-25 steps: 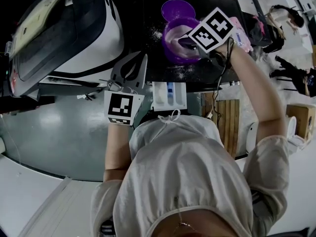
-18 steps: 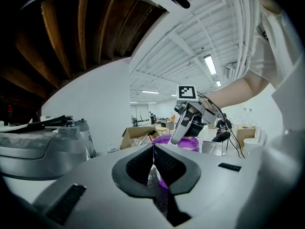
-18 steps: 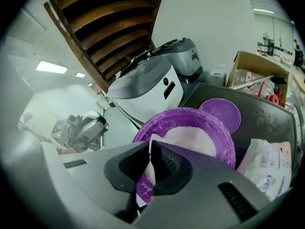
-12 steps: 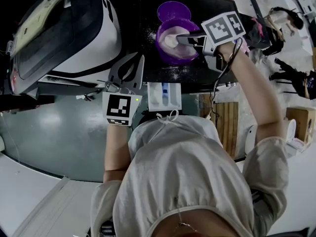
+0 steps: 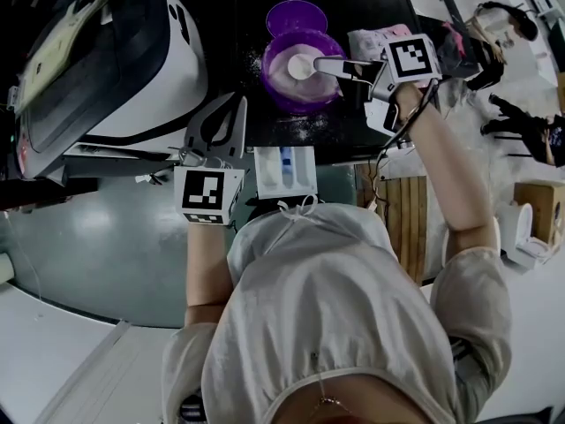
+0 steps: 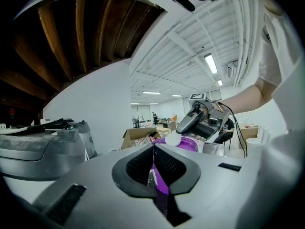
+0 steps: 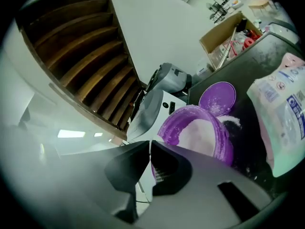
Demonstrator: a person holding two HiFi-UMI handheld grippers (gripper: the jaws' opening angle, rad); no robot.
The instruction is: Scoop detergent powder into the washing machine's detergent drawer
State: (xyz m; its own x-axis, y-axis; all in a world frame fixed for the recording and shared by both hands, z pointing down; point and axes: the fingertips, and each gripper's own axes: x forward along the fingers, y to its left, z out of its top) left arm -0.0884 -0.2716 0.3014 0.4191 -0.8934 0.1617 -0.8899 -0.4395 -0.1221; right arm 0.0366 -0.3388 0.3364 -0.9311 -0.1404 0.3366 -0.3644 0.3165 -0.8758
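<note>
While right gripper [image 5: 321, 63] holds scoop [image 5: 301, 65] over tub [image 5: 275, 89], bag [image 5: 371, 42] print unreadable.

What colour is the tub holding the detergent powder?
The tub is purple, and it shows best in the head view.

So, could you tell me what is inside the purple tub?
It holds white powder, with the white scoop held by the right gripper over it. The powder hides the bottom of the purple tub.
</note>
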